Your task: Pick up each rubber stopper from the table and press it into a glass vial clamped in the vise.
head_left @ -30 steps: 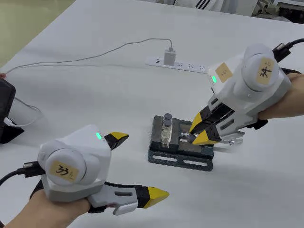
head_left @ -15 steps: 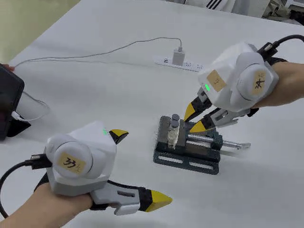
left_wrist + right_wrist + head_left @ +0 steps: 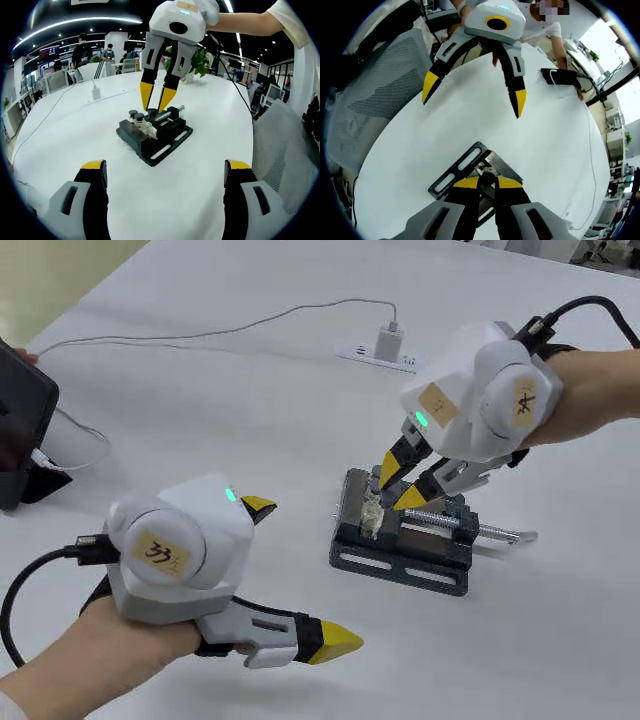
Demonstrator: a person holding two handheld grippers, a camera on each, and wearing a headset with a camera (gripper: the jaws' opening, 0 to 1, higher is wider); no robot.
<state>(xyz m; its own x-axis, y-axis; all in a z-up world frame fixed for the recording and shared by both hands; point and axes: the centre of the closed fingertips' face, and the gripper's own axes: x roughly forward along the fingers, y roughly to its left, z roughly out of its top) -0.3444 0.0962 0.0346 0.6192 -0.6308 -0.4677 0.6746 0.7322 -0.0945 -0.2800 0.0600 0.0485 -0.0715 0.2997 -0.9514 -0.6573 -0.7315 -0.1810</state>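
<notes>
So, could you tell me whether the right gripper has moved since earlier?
Yes: the right gripper shifted left in the head view along the vise, from its screw to the vials.

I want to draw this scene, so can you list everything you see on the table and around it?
table: one, white, under everything
vise: one, black, middle of the table
glass vials: at least two, clear, clamped in the vise
stoppers: at least two, dark, on the vial tops
power strip: one, white, far side of the table
charger: one, white, plugged into the power strip
cable: one, pale, running left from the charger
black device: one, left edge
mesh chair: one, grey, beside the table
left claw: yellow tips, wide open, near the vise
right claw: yellow tips, close together over the vials
hands: two, holding the claws
</notes>
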